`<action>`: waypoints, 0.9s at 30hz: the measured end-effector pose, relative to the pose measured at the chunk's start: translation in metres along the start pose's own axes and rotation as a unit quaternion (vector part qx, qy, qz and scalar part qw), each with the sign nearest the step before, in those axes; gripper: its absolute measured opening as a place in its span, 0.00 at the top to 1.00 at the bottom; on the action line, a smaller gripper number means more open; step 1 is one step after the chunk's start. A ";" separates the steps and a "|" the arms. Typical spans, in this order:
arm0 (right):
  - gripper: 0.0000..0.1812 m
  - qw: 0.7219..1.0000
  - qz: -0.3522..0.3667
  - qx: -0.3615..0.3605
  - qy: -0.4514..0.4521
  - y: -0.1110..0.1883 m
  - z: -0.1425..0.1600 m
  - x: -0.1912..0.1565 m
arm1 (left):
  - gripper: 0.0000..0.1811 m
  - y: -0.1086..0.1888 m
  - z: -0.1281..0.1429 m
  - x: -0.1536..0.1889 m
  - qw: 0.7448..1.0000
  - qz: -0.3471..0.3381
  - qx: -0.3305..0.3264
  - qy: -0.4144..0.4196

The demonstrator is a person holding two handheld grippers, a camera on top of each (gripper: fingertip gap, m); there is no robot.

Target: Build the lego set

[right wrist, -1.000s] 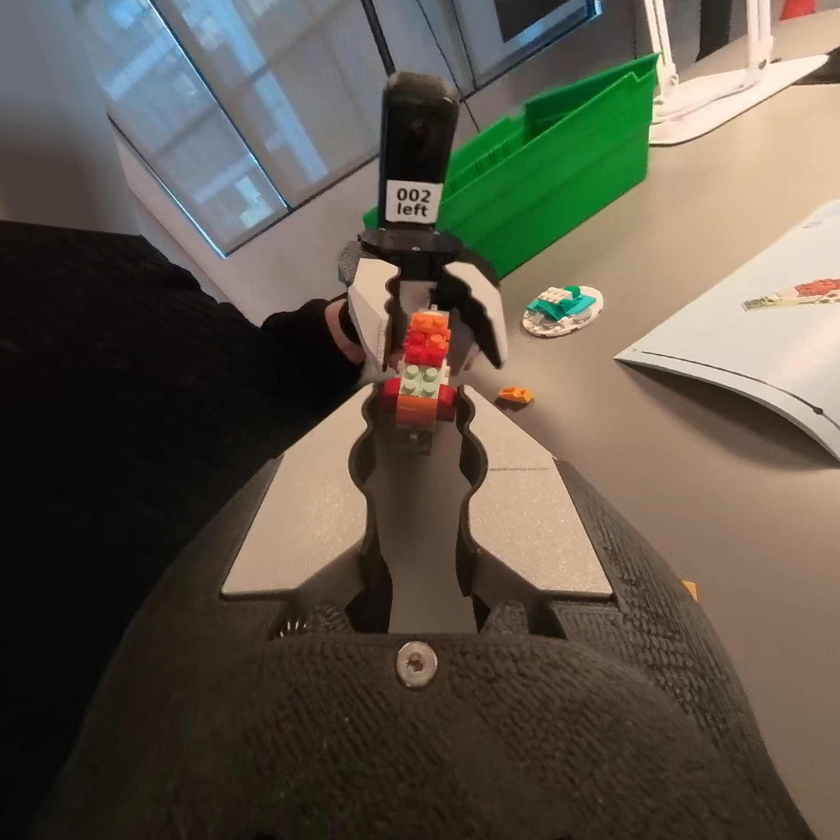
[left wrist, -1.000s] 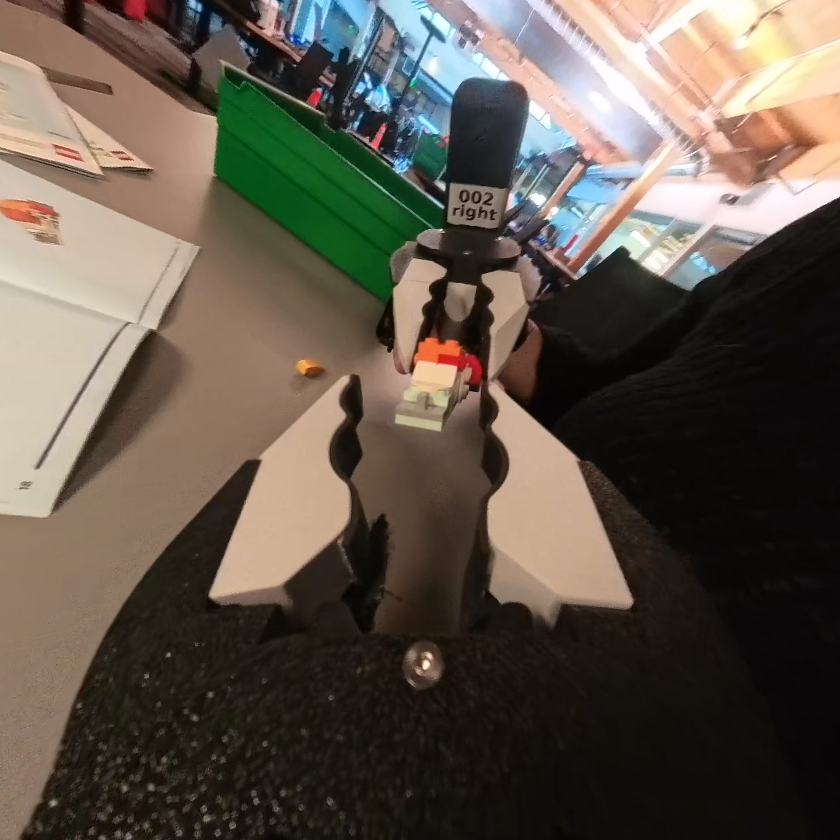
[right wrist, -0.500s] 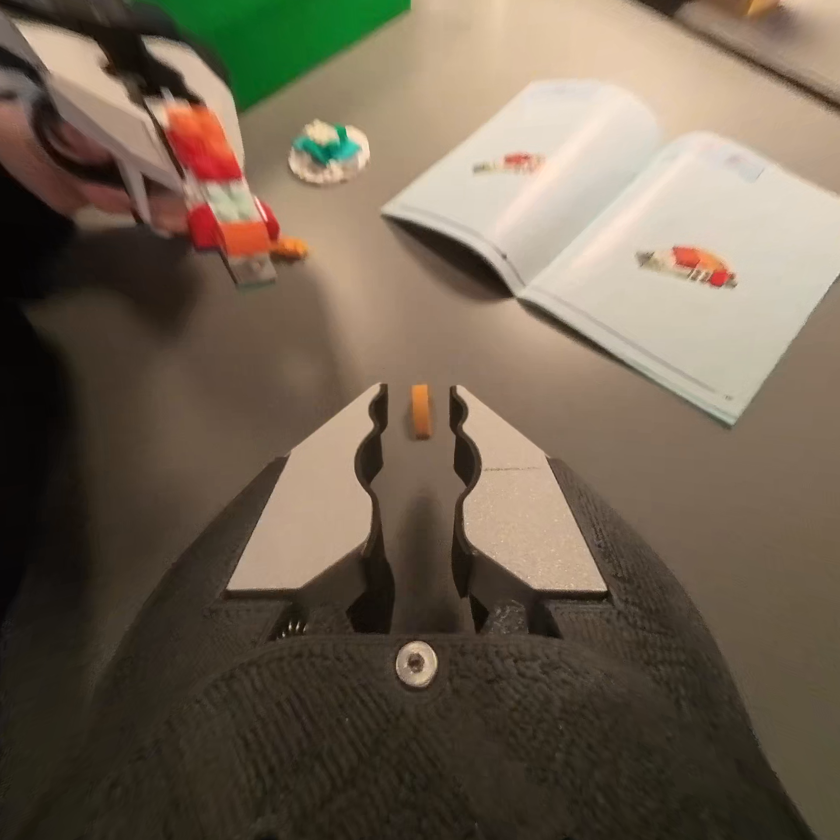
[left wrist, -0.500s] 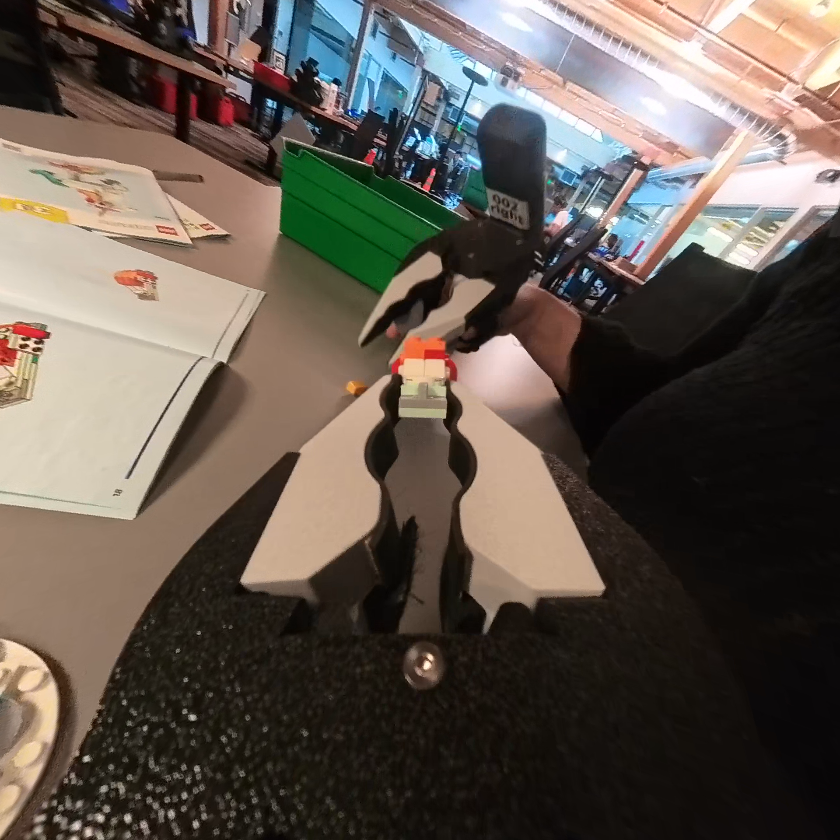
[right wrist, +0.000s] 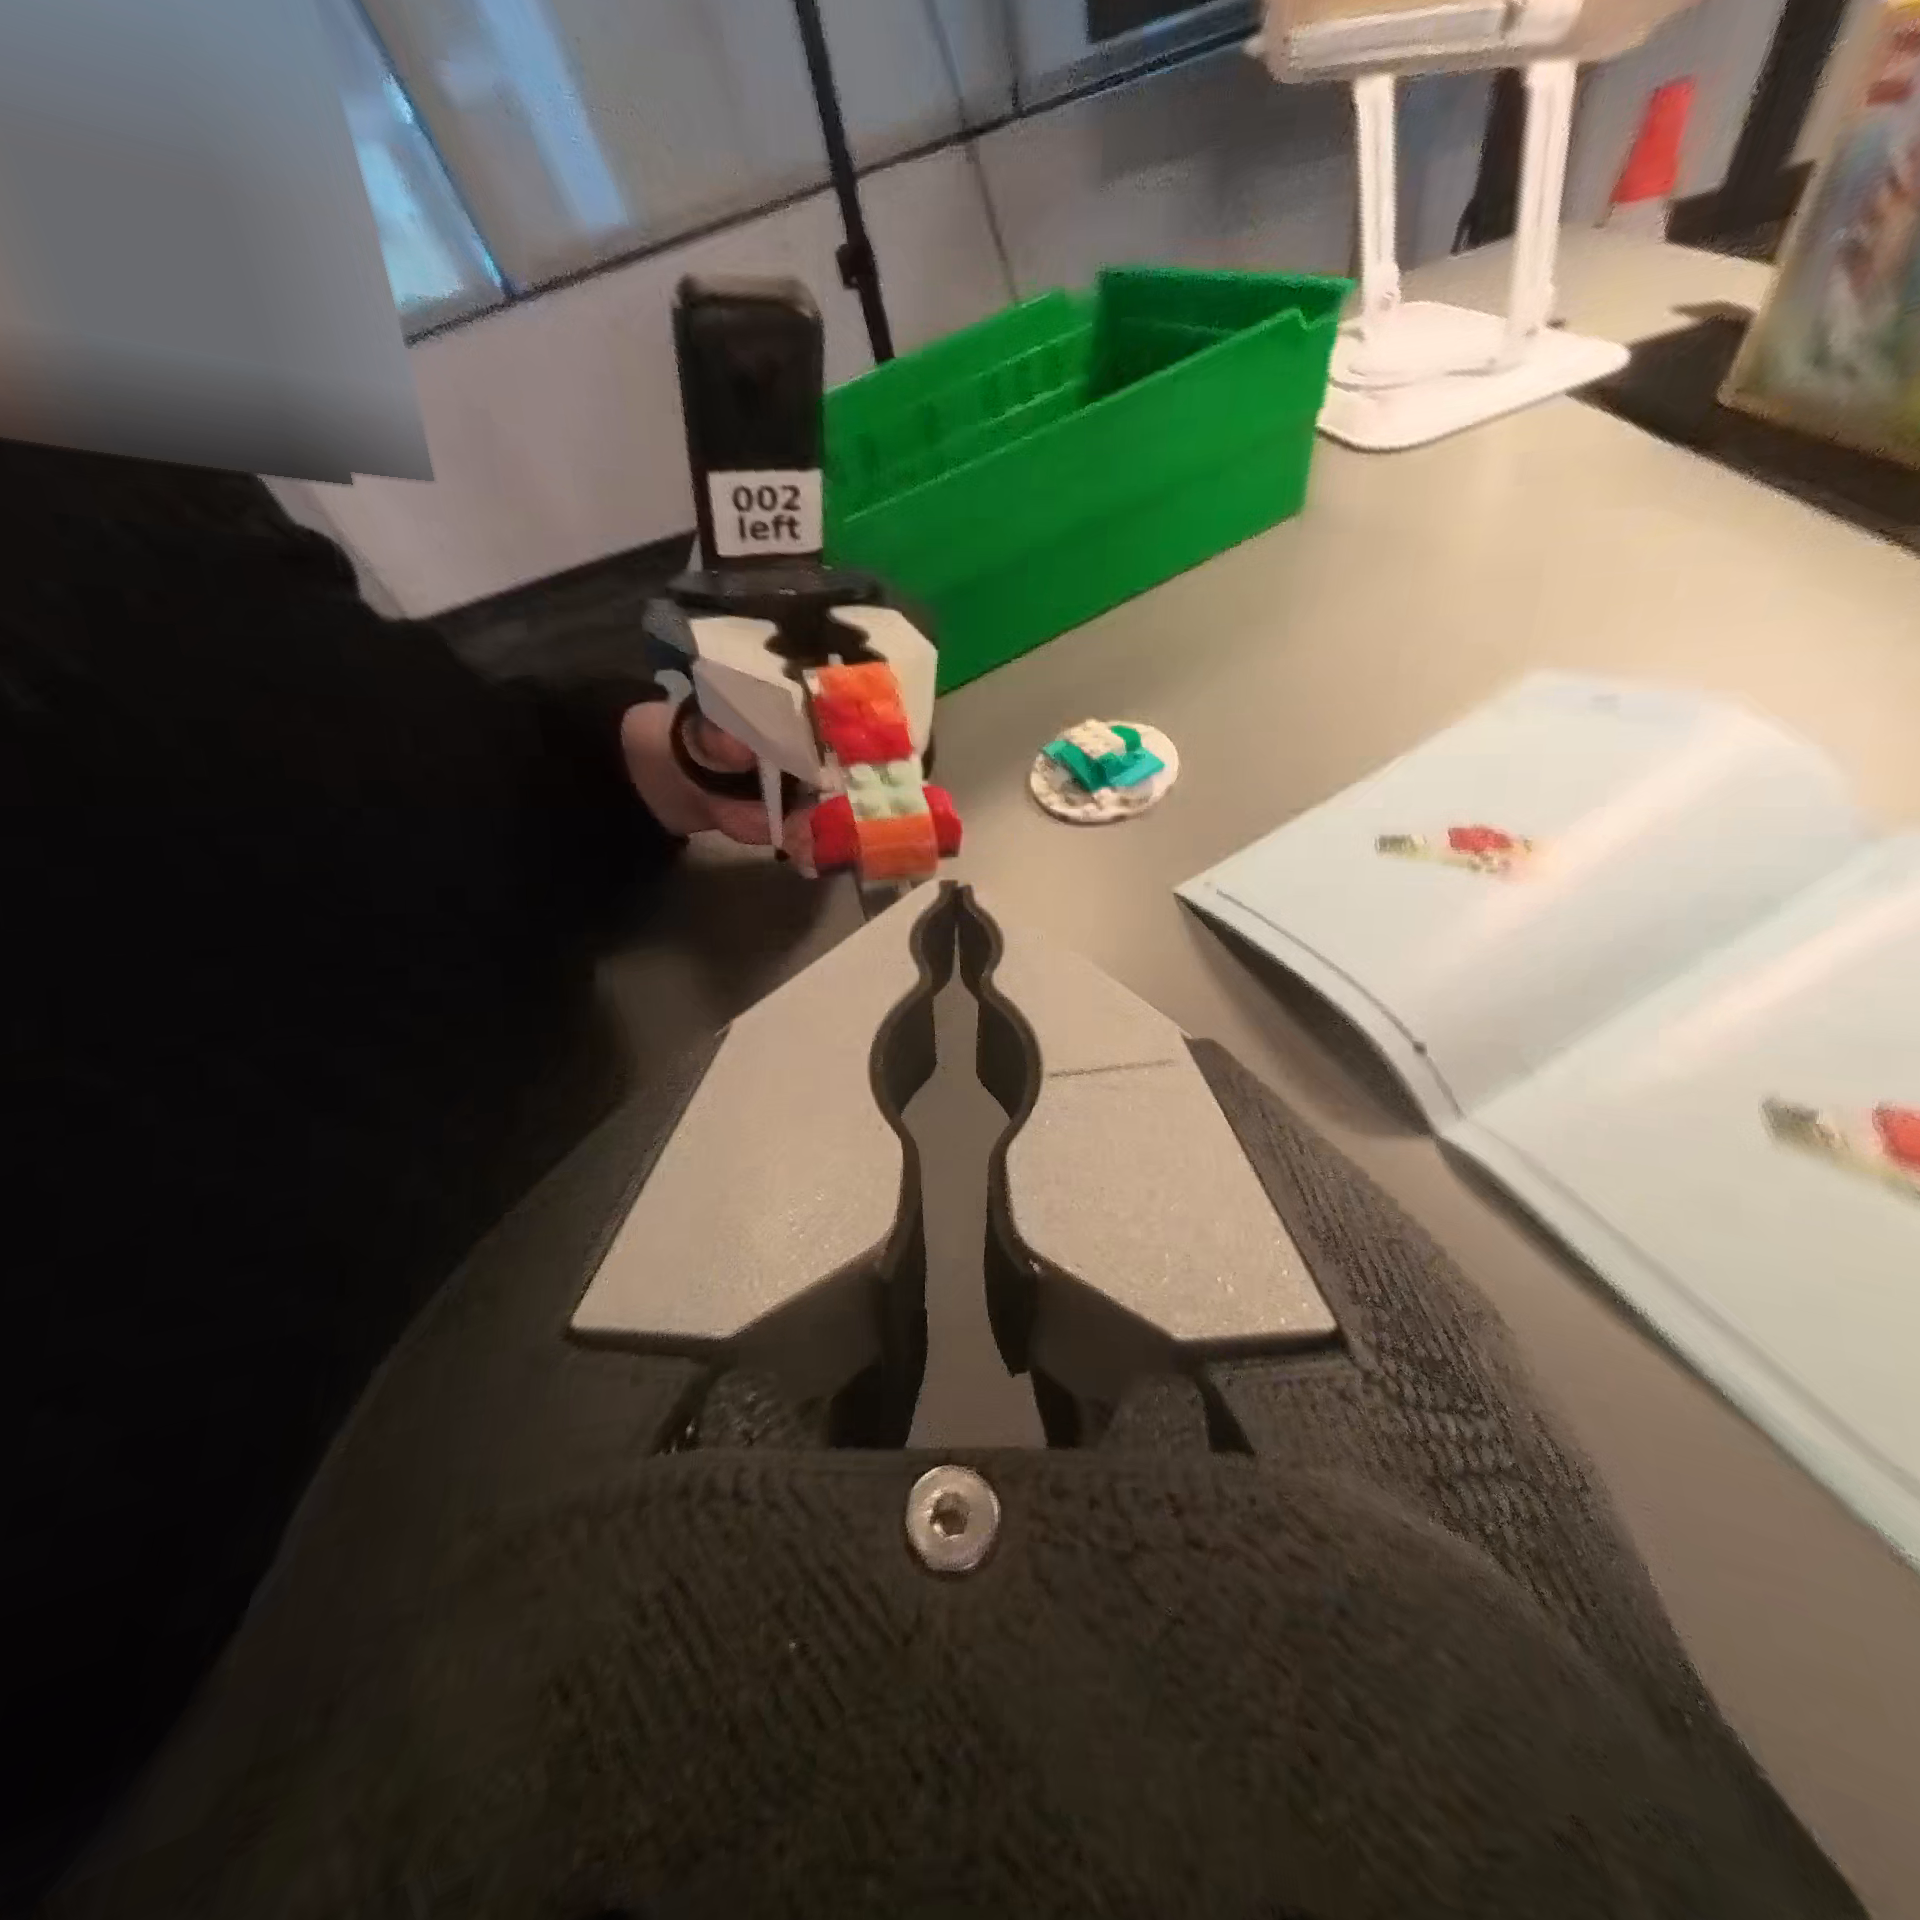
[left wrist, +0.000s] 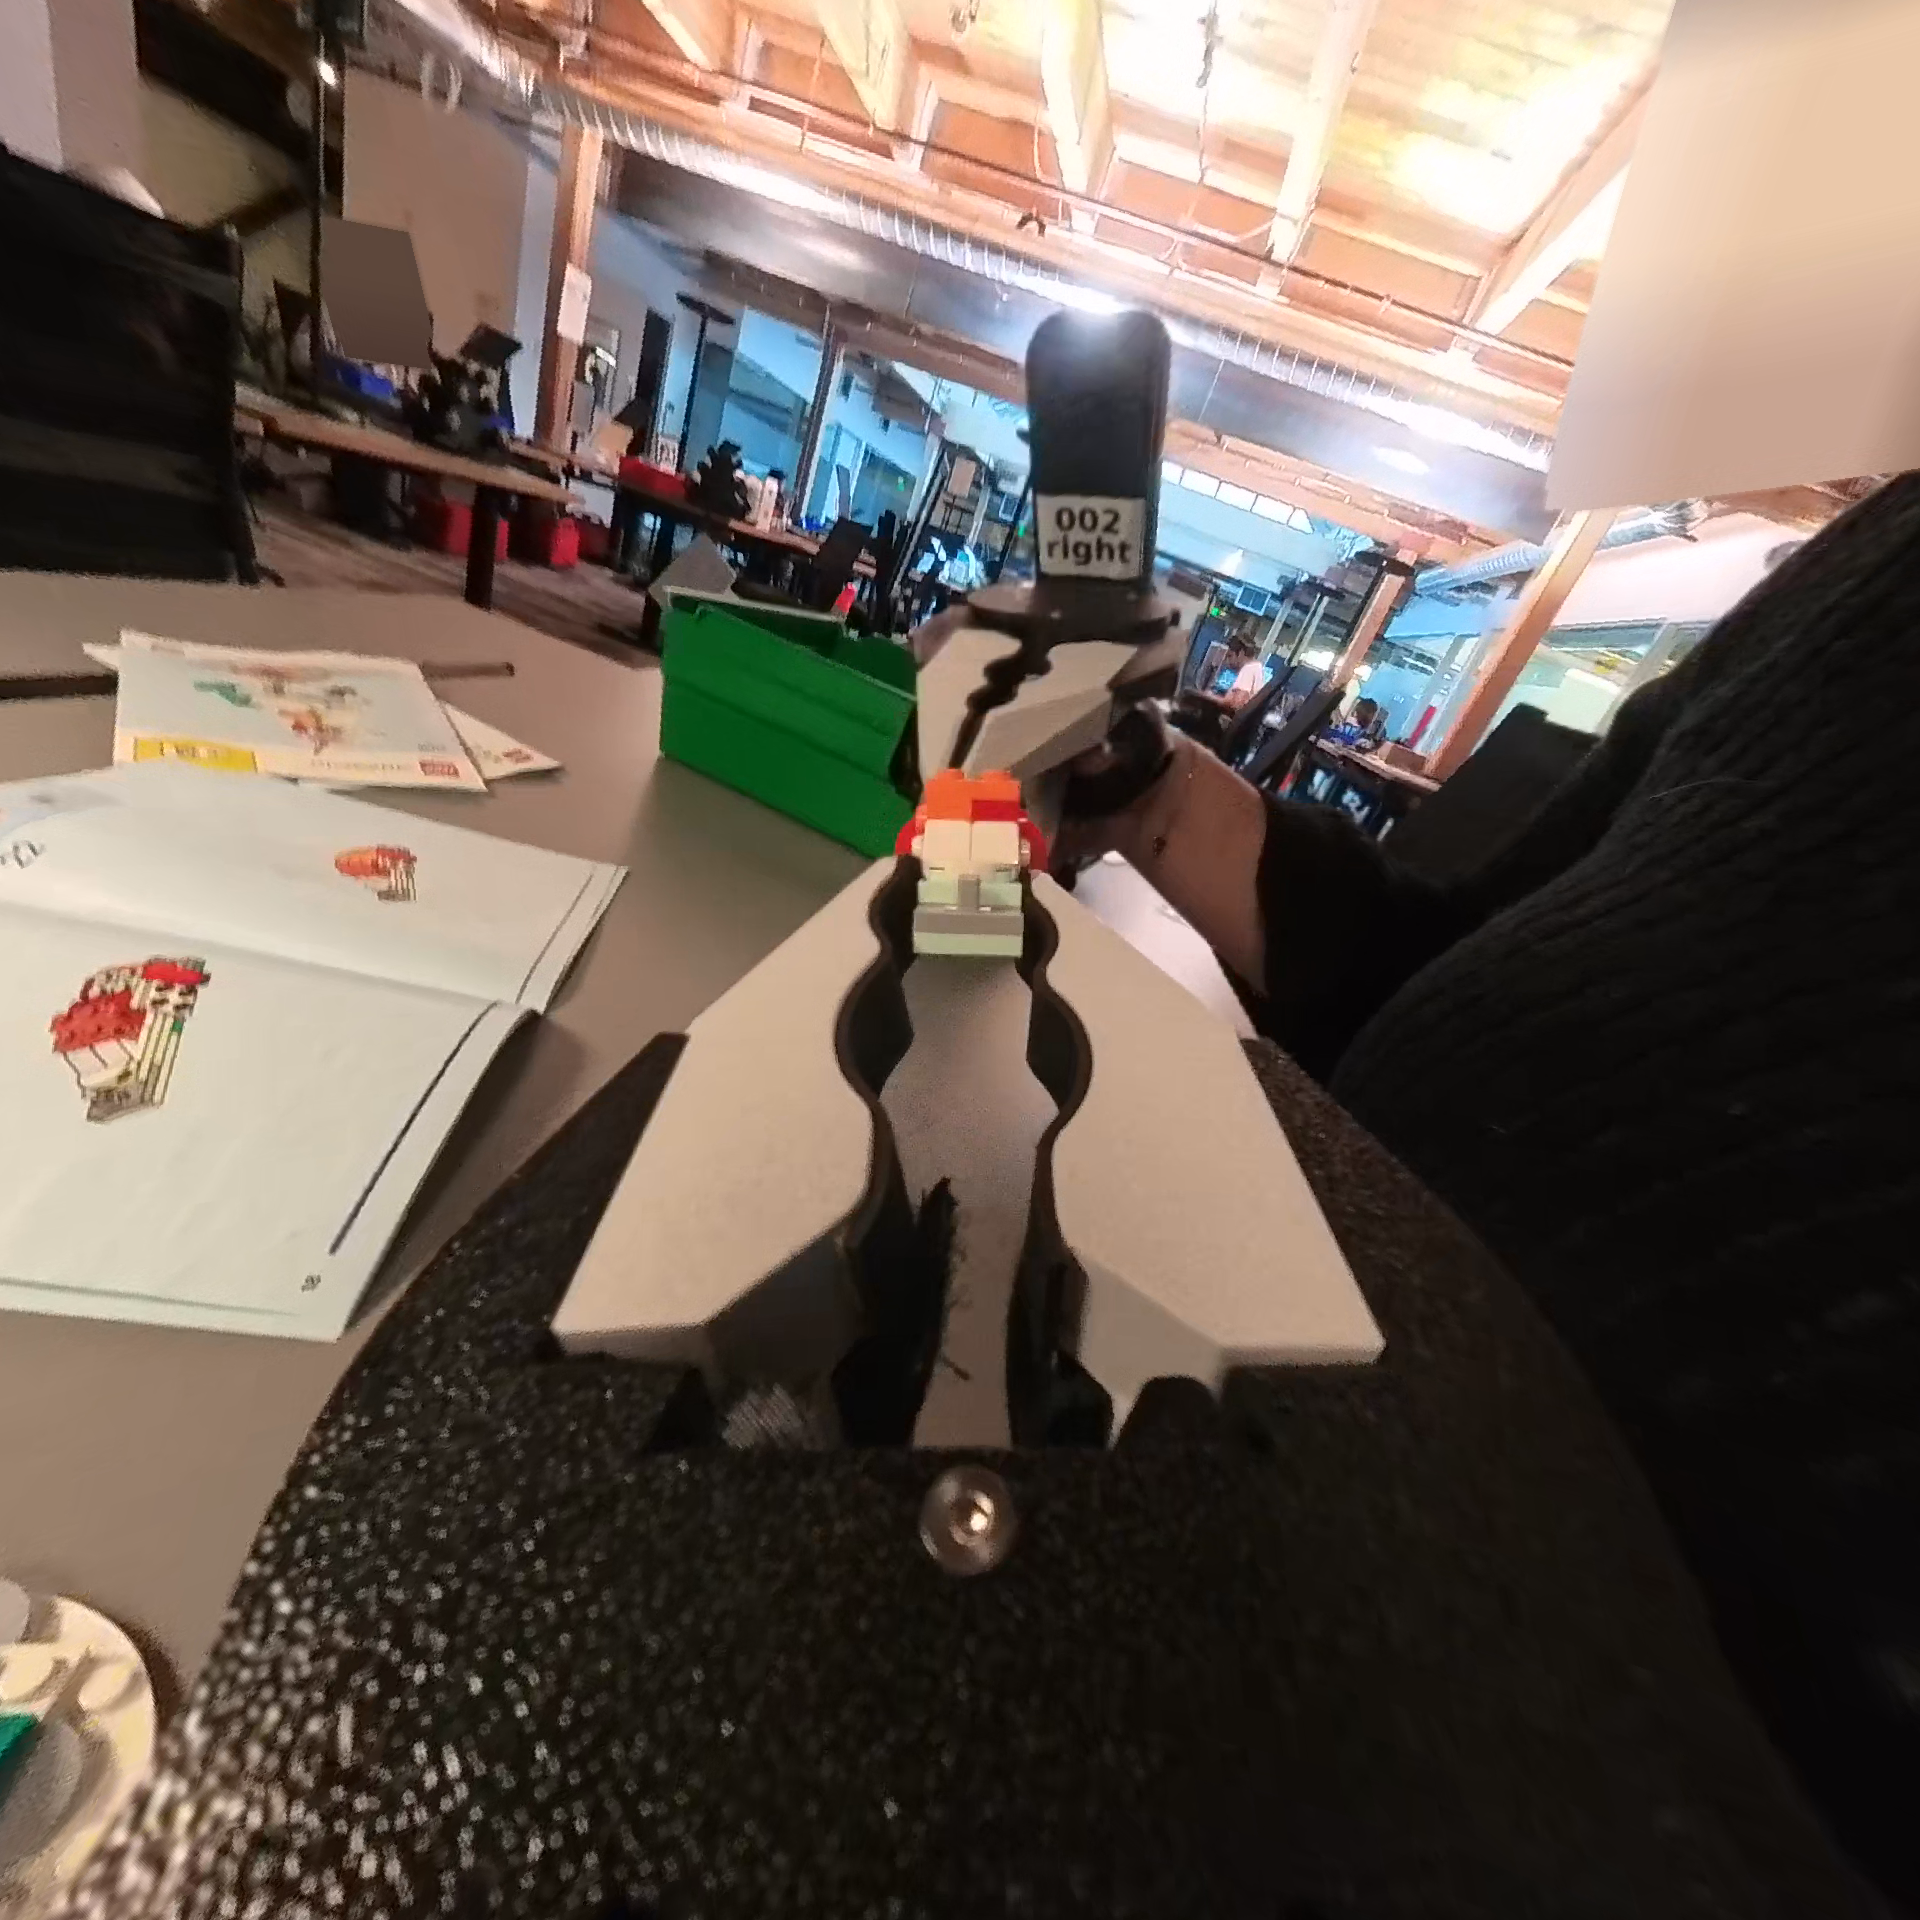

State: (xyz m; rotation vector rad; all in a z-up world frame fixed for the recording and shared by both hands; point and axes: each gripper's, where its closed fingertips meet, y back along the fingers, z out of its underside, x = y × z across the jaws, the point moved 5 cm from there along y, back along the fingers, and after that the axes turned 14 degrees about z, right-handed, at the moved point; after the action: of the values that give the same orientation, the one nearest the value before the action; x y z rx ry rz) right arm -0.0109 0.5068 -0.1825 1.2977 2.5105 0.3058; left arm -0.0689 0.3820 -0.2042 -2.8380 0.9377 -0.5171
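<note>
A small red, orange, white and pale-green lego model (left wrist: 968, 871) is clamped at the fingertips of the left gripper (left wrist: 966, 914), raised above the grey table (left wrist: 665, 821). The right gripper (right wrist: 954, 906) is closed on nothing, its 2 tips nearly touching just short of the model.

From the right gripper (right wrist: 958, 914), fingers pinched together with nothing between them, the left gripper (right wrist: 831, 748) sits just ahead and a bit to the left, clamped on a little lego build (right wrist: 878, 774) of orange, red and pale green bricks. Further ahead is a green bin (right wrist: 1091, 488). A small round white plate (right wrist: 1103, 774) with teal pieces lies ahead to the right, and an open instruction booklet (right wrist: 1558, 935) is spread out off to the right on the grey table (right wrist: 1299, 644)
</note>
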 end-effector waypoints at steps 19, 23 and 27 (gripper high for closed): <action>0.96 0.961 0.181 -0.203 0.055 -0.005 0.097 0.043 | 0.91 0.006 -0.001 0.002 1.000 -0.014 0.001 -0.018; 0.97 0.995 0.077 -0.054 0.013 -0.008 0.029 0.014 | 0.92 0.005 -0.001 0.002 1.000 -0.009 0.002 -0.017; 0.97 0.999 -0.047 -0.002 -0.012 -0.007 -0.016 -0.012 | 0.92 0.001 0.000 0.005 1.000 0.008 0.002 -0.017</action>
State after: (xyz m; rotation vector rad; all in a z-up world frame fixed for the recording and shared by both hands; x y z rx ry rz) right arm -0.0155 0.4922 -0.1679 1.1705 2.5394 0.2731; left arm -0.0655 0.3779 -0.2030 -2.8234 0.9504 -0.4659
